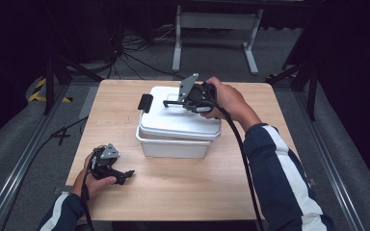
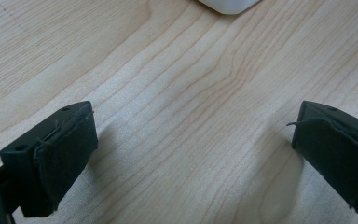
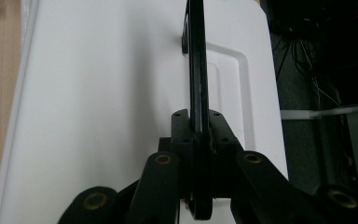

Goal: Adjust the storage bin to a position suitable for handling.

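Left gripper point(image 1: 125, 174) rests wide open on the table point(image 1: 183, 187); right gripper point(image 3: 199, 135) clamps the lid point(image 1: 173, 120)'s black handle point(image 3: 196, 56), so lift straight, keeping the box point(image 1: 173, 147) from tipping

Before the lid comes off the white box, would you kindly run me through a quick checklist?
1. Right gripper shut on the black lid handle: ok.
2. Handle centred between the jaws, seen in the right gripper view: ok.
3. White plastic lid free of the white plastic box: cannot tell; it sits slightly askew.
4. Black side latch released: cannot tell.
5. Left gripper open, apart from the box, over the bare wooden table: ok.
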